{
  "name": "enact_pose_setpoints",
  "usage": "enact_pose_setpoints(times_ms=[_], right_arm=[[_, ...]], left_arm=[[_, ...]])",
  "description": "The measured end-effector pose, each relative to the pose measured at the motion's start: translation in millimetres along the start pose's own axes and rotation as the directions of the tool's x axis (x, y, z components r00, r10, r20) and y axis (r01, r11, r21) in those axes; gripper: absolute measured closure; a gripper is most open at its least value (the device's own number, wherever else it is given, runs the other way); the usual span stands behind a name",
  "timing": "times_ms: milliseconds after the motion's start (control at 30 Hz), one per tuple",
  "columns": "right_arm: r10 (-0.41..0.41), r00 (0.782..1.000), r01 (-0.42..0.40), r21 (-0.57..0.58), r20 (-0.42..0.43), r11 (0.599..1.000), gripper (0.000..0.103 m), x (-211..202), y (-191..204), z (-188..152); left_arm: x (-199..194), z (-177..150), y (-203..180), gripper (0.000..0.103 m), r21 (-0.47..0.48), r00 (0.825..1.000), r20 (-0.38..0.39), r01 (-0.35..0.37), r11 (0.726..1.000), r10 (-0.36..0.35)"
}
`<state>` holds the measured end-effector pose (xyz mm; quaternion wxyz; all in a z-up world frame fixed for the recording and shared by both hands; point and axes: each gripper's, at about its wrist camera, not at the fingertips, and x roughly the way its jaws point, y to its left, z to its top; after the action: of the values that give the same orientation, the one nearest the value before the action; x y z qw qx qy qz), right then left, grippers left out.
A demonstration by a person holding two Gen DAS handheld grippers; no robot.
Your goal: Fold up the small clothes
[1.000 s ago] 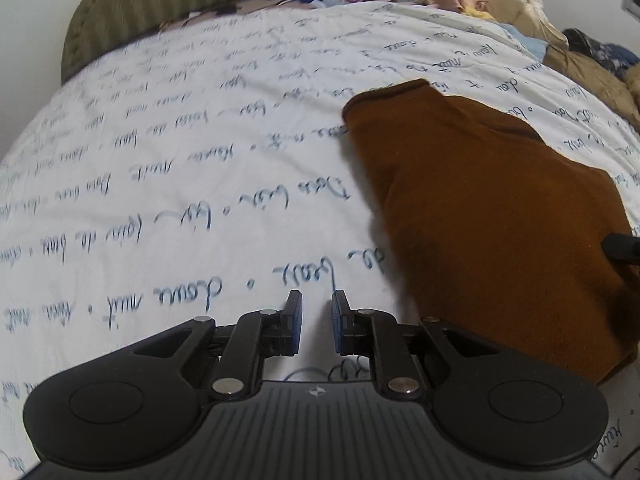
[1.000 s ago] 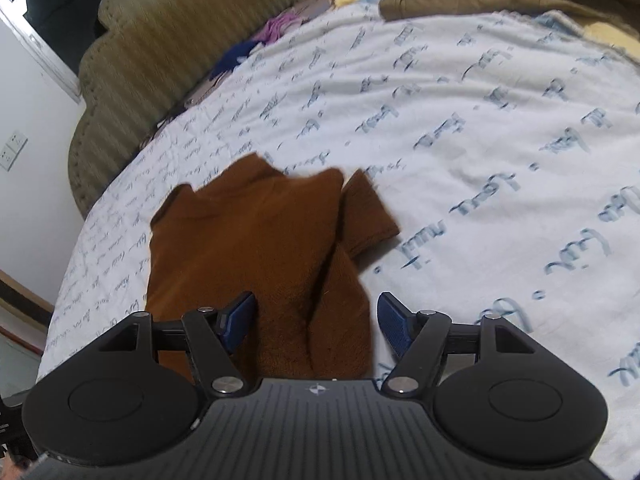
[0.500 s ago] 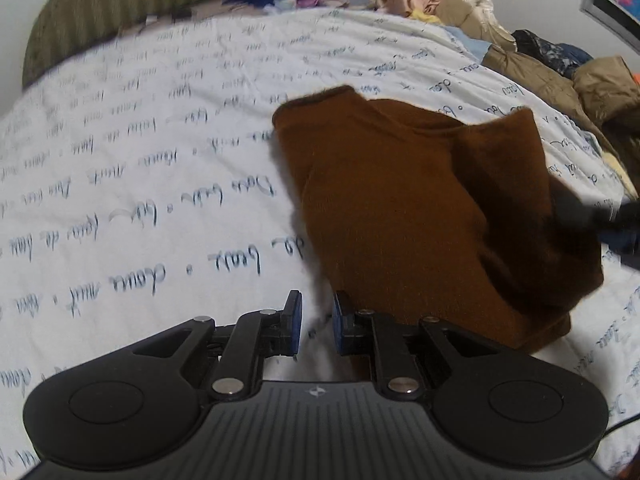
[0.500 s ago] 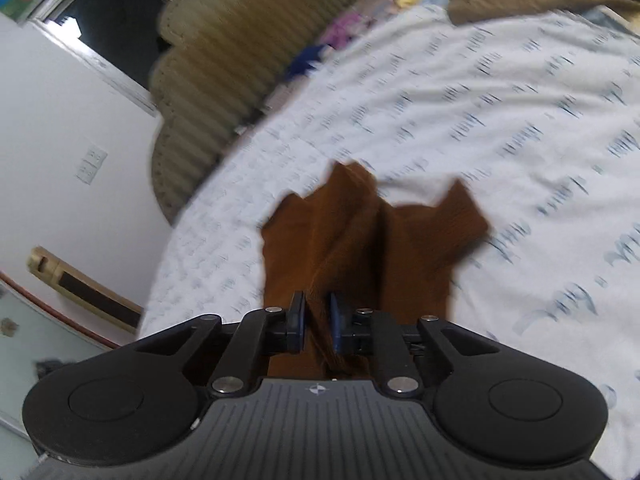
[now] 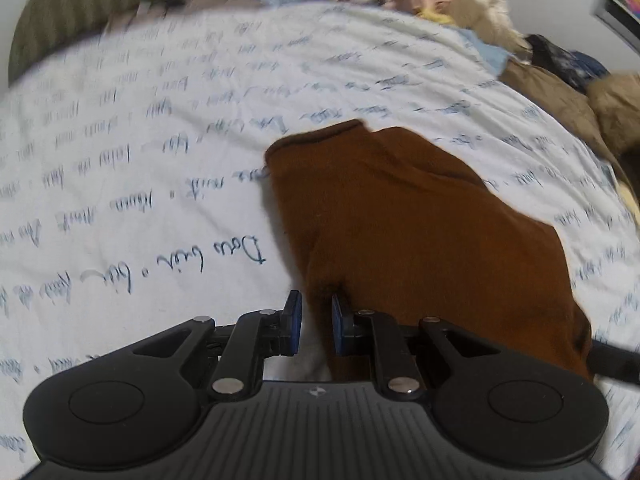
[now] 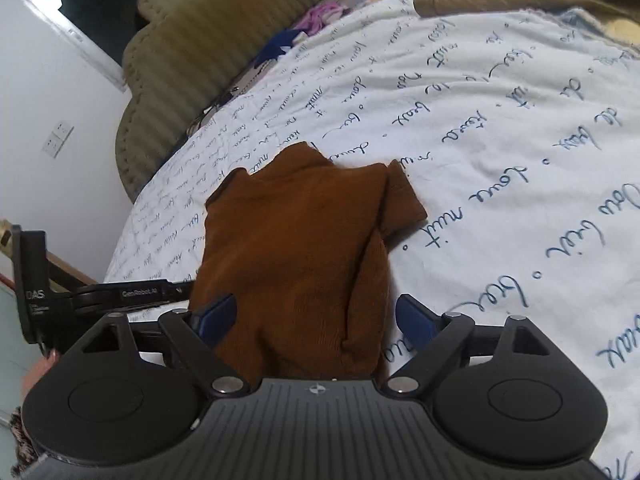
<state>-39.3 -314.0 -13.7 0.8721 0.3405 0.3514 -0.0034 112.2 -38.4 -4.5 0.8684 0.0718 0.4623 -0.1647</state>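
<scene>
Released now, brown shirt [image 6: 296,248] lies between wide-apart right gripper [image 6: 316,320] fingers (left gripper [image 5: 316,324] narrowly parted beside it).

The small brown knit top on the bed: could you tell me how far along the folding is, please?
Partly done. The small brown knit top lies on the script-printed white bedsheet with one side apparently folded in, one short sleeve sticking out. The right gripper is open over its hem; the left gripper, nearly closed, straddles its edge. Remaining: tuck the sleeve, fold again.
</scene>
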Motion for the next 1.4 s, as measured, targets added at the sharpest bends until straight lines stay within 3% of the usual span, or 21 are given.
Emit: enact_pose_setpoints(times_ms=[67,267,400,567,667,700,767,833,933,1000,1033,1100,1167,1267,1400], right_arm=[[0.02,0.999,-0.02,0.003,-0.026,1.0,0.026,0,-3,-3],[-0.021,0.996,0.017,-0.052,-0.081,0.998,0.044,16,1,-18],[-0.027,0.996,0.022,-0.057,-0.083,0.998,0.074,19,0,-25],[-0.033,0.997,0.026,-0.098,-0.076,0.995,0.086,2,4,-36],[-0.042,0.99,0.042,-0.003,-0.136,0.999,0.095,14,-21,-37],[-0.018,0.99,0.022,0.035,-0.138,0.999,0.095,12,-27,-36],[-0.024,0.992,0.027,0.018,-0.124,0.999,0.095,4,-23,-35],[-0.017,0.991,0.017,-0.004,-0.135,1.0,0.092,0,-20,-30],[-0.08,0.993,0.074,-0.07,-0.092,0.995,0.073,-16,-10,-18],[-0.145,0.989,0.145,-0.124,0.005,0.982,0.031,-32,1,-8],[-0.168,0.984,0.176,-0.151,0.062,0.973,0.027,-38,7,0],[-0.166,0.977,0.193,-0.214,0.135,0.958,0.029,-39,22,17],[-0.108,0.982,0.145,-0.256,0.156,0.956,0.029,-25,34,39],[-0.05,0.992,0.087,-0.325,0.12,0.942,0.031,22,56,72],[-0.017,1.0,0.016,-0.371,-0.001,0.928,0.037,105,77,107]], left_arm=[[-7,-13,-9,0.087,0.049,1.0,0.009,-0.021,0.999,0.021],[-15,-40,-20,0.088,0.104,0.998,0.03,-0.053,0.993,0.05],[-1,-49,-17,0.088,0.107,0.996,-0.019,-0.081,0.991,0.083],[1,-63,-19,0.088,0.184,0.995,-0.038,-0.088,0.979,0.096],[1,-60,-23,0.088,0.23,0.992,-0.06,-0.092,0.969,0.109],[-1,-56,-21,0.088,0.221,0.992,-0.08,-0.082,0.972,0.102],[-6,-43,-10,0.087,0.163,0.994,-0.098,-0.033,0.986,0.049],[-8,-23,4,0.087,0.093,0.995,-0.089,-0.027,0.995,0.035],[-15,8,13,0.084,0.06,0.998,-0.028,-0.058,0.996,0.06],[-11,29,16,0.076,0.044,0.997,0.015,-0.077,0.996,0.077],[-5,39,15,0.067,0.044,0.996,0.029,-0.085,0.995,0.084],[9,52,10,0.061,0.03,0.995,0.038,-0.099,0.995,0.097],[26,56,1,0.061,0.034,0.996,0.028,-0.081,0.996,0.08],[43,48,-17,0.061,0.044,0.999,-0.005,-0.044,0.998,0.044],[47,27,-35,0.058,0.107,0.996,0.017,-0.09,0.99,0.089]])
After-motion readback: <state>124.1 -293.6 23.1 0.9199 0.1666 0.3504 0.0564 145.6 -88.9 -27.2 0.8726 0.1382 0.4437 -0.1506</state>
